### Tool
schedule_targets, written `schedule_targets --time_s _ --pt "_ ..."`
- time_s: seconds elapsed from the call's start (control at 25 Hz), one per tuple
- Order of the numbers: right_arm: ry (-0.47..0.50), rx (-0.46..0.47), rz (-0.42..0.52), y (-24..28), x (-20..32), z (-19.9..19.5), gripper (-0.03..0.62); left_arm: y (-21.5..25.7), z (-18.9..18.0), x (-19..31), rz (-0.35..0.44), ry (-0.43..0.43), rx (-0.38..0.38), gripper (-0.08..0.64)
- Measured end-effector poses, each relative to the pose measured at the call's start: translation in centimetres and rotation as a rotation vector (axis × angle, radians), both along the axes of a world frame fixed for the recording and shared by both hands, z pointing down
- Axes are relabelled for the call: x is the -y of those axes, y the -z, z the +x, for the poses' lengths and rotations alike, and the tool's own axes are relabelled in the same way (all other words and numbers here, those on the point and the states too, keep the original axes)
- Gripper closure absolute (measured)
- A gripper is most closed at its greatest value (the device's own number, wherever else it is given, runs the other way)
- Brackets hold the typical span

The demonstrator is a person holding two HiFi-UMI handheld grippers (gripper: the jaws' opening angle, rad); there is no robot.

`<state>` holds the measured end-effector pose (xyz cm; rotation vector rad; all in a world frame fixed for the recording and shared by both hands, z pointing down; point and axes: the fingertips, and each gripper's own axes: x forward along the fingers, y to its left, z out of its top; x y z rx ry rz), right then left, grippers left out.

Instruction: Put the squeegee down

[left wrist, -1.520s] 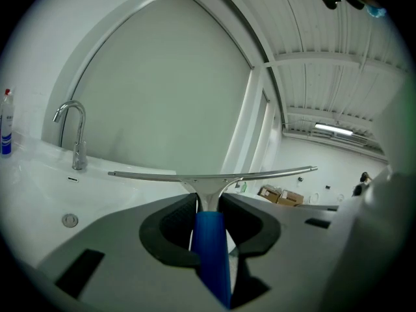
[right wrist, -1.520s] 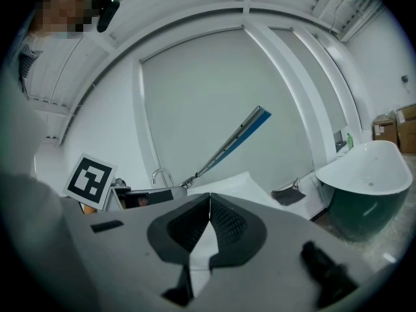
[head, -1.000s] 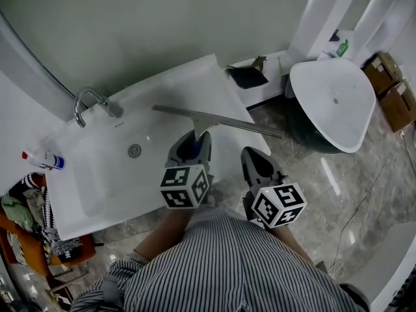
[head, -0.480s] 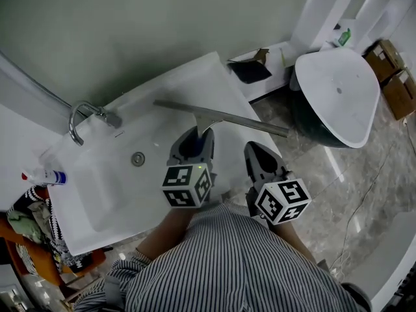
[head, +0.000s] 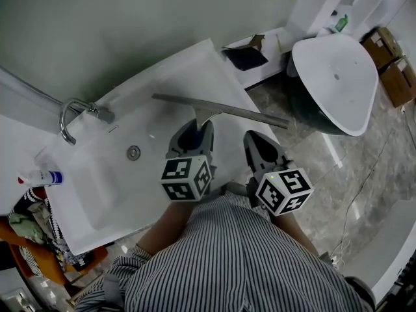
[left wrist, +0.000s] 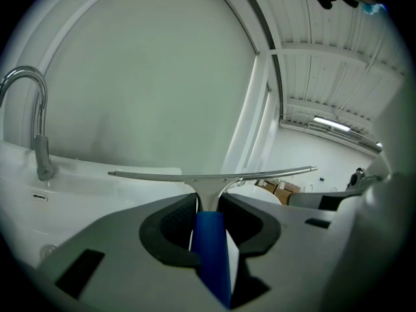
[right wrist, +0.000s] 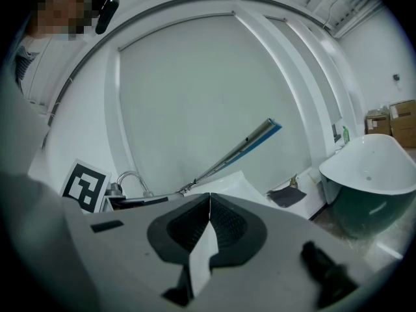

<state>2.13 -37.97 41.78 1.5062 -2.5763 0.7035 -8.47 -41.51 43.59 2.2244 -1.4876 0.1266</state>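
A squeegee (head: 218,110) with a long metal blade and a blue handle (left wrist: 211,246) is held level over the white washbasin (head: 97,187). My left gripper (head: 193,132) is shut on the blue handle, and the blade (left wrist: 208,174) spans crosswise just beyond the jaws. My right gripper (head: 259,149) hangs beside it to the right, over the basin's near corner, shut with nothing between its pads. From the right gripper view the squeegee blade (right wrist: 234,151) slants up to the right past my right gripper (right wrist: 208,203).
A chrome tap (head: 75,114) stands at the basin's back left with the drain (head: 133,152) in front. A spray bottle (head: 40,178) lies at the far left. A white pedestal basin (head: 335,83) and cardboard boxes (head: 390,64) sit on the marble floor to the right.
Both grippers and the squeegee have shifted slightly toward the basin and a little lower. The grip on the handle is unchanged.
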Motion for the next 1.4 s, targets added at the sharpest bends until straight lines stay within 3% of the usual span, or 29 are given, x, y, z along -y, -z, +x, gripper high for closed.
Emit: schedule_targets --time_s 0.32,0.64,1.16,1.4 --pt "0.040 -0.013 -0.015 0.5 0.3 0.9 0.575 0.2 0.8 0.4 -0.019 0.029 -0.013 0.434" --pt "0.019 -0.008 -0.047 0.0 0.0 3.2 0.575 -0.3 2.5 0.2 -0.040 0.023 0.002 0.434" --pt "0.053 0.012 -0.111 -2.0 -0.8 3.3 0.575 -1.8 2.5 0.2 -0.059 0.016 0.063 0.434" --pt "0.076 0.018 -0.162 -3.9 -0.8 2.9 0.575 -3.3 2.7 0.7 -0.063 -0.031 0.117 0.434"
